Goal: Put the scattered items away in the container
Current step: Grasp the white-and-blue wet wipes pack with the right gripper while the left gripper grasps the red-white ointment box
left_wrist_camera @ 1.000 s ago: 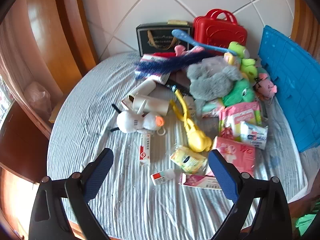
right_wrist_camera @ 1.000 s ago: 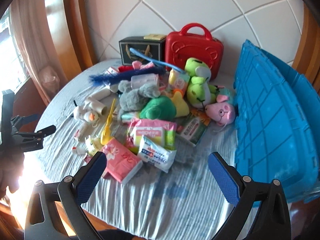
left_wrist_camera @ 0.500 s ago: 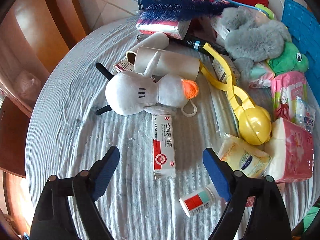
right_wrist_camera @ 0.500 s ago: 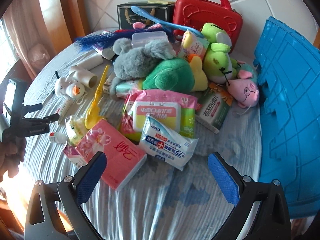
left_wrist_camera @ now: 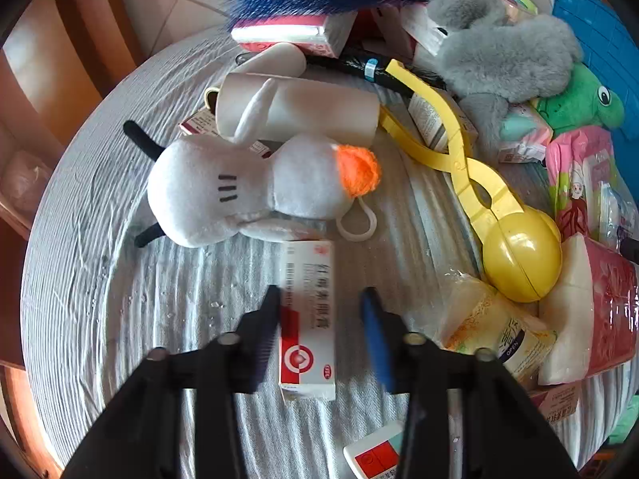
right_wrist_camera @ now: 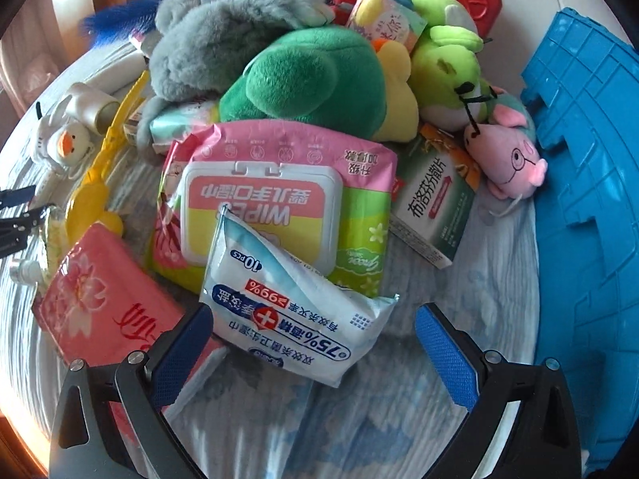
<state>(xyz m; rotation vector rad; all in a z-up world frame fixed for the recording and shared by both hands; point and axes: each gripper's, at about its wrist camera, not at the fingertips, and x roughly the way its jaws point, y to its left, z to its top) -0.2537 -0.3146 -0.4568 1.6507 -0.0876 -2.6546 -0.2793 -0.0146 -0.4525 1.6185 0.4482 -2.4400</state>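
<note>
- Left wrist view: the blue ribbed plastic container (left_wrist_camera: 599,36) lies far up and right of the left gripper (left_wrist_camera: 321,299); its inside is not visible.
- That gripper's jaws are closing on the white-and-red cardboard ointment box (left_wrist_camera: 305,319) lying between them; the left pad touches it, the right stands just apart.
- Just beyond the box lies a white plush duck with an orange beak (left_wrist_camera: 255,187); right of it, a yellow plastic ball-scoop tong (left_wrist_camera: 479,187).
- Right wrist view: the same container (right_wrist_camera: 591,183) stands tilted at right, contents hidden.
- The right gripper (right_wrist_camera: 313,333) is spread wide around a white-and-blue alcohol wipes sachet (right_wrist_camera: 287,311), not touching it.
- The sachet overlaps a pink-lidded wet-wipes pack (right_wrist_camera: 279,199); a pink tissue pack (right_wrist_camera: 104,303) lies left.
</note>
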